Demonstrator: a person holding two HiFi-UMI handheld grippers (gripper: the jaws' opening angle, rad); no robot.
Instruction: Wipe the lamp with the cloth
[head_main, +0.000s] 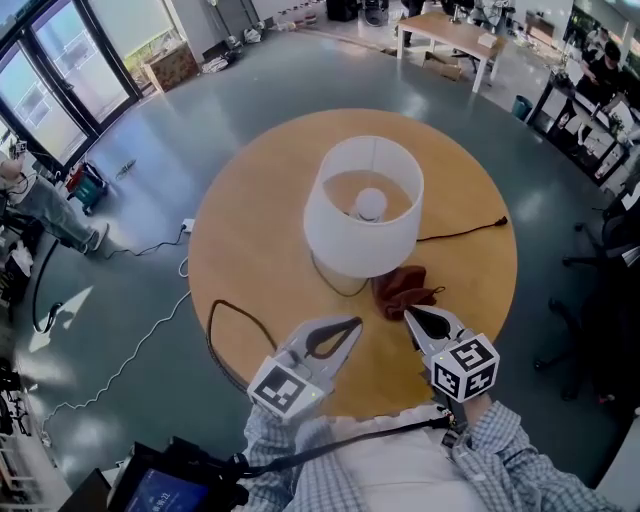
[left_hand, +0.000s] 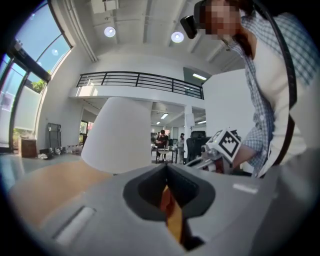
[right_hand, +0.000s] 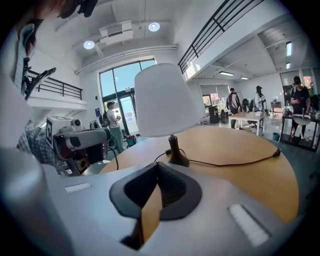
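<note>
Left tool (head_main: 356, 323) and right tool (head_main: 408, 316), jaws together, empty, near the cloth (head_main: 400, 288) beside the lamp (head_main: 350, 235).

A white-shaded lamp (head_main: 363, 205) stands upright beside a crumpled brown cloth (head_main: 404, 289).

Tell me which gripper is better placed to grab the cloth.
Right, probably: the right gripper points at the cloth from close by, while the left gripper sits farther off. Both are shut and empty.
</note>
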